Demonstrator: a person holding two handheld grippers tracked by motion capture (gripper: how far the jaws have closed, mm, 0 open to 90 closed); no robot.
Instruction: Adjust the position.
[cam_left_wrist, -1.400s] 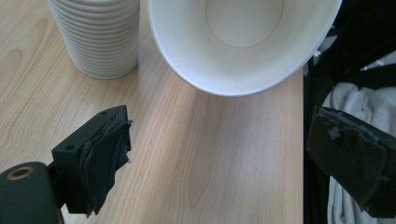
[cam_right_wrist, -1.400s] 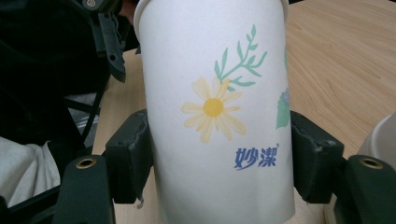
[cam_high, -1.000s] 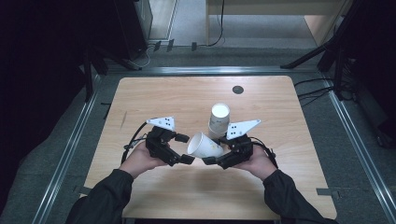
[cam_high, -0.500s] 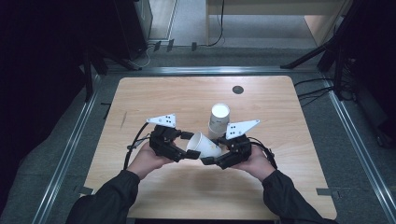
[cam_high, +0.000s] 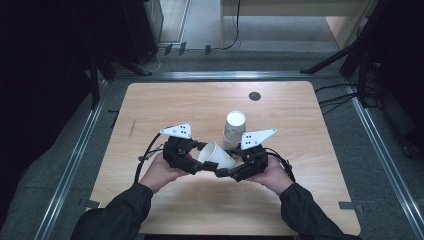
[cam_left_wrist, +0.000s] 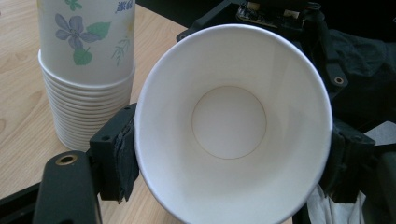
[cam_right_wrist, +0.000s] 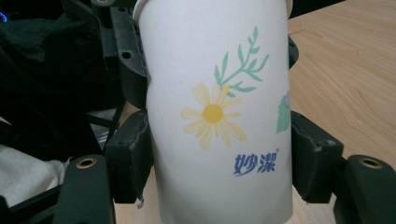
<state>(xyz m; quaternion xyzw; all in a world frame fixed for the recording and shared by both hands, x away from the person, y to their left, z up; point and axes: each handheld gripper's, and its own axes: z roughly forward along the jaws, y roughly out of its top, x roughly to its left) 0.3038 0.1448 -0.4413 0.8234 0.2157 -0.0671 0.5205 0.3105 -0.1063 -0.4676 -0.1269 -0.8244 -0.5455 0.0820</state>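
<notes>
Pale wood of the table (cam_high: 165, 105) fills the high view, where both hands meet near its middle with a single paper cup (cam_high: 216, 155) lying on its side between them, held off the surface, mouth toward the left gripper (cam_high: 194, 159) and base toward the right gripper (cam_high: 235, 170); a stack of paper cups (cam_high: 233, 128) stands upright just behind them. From the left gripper view, the cup's white mouth (cam_left_wrist: 233, 123) faces the camera, its rim wedged between the two padded jaws, which have just been closing and now press on it; the floral stack (cam_left_wrist: 86, 70) stands to the left. Across in the right gripper view, the jaws are clamped on the cup's flower-printed wall (cam_right_wrist: 217, 116) from both sides.
</notes>
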